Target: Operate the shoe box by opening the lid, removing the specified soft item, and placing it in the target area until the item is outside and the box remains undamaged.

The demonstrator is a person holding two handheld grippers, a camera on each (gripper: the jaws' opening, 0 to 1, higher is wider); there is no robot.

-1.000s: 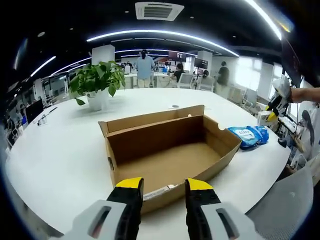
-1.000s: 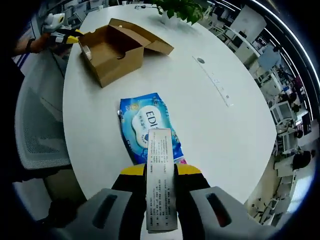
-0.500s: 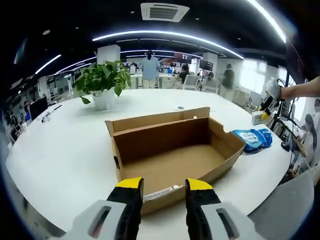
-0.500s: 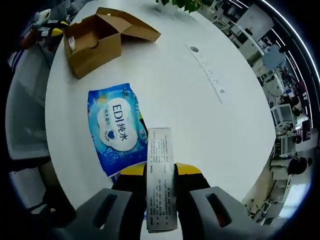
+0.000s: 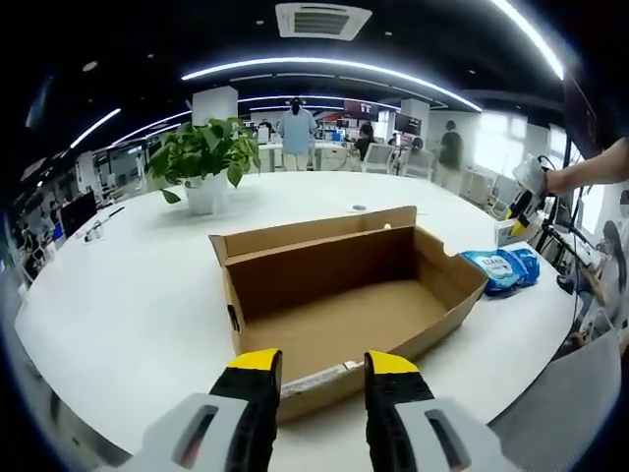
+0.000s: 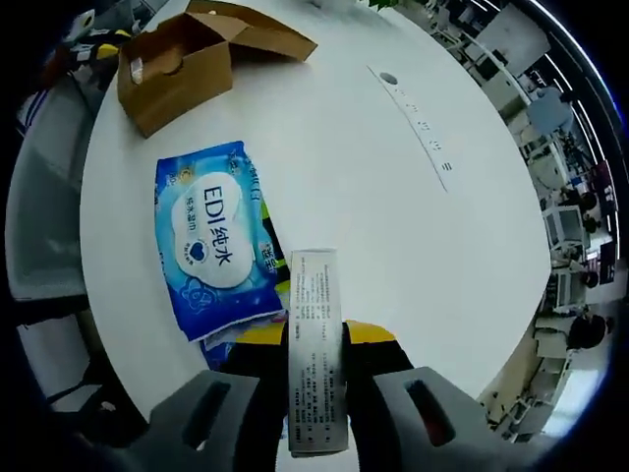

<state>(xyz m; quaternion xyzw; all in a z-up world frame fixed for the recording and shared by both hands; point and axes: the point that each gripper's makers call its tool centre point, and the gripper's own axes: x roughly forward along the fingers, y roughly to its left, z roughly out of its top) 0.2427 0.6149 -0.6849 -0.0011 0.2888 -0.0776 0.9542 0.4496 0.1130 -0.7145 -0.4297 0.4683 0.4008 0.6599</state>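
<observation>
The brown cardboard shoe box [image 5: 344, 295] stands open on the white table [image 5: 118, 295], its lid folded back and its inside bare. My left gripper [image 5: 323, 366] is open just short of the box's near wall, holding nothing. A soft blue wipes pack [image 5: 501, 267] lies on the table right of the box. My right gripper [image 6: 316, 331] is shut on a small white printed carton [image 6: 316, 295], above the table edge. The wipes pack [image 6: 214, 246] lies flat just left of it. The shoe box [image 6: 177, 59] is further off at the upper left.
A potted plant [image 5: 201, 162] stands behind the box. A grey mesh chair [image 5: 570, 393] sits at the table's near right edge, chair [image 6: 44, 197] beside the pack. A cable slot strip [image 6: 418, 128] runs across the table. People stand far back in the office.
The right gripper view has swung, so the wipes pack now sits left of the held carton instead of under it. The left gripper view has barely shifted; the box stays still.
</observation>
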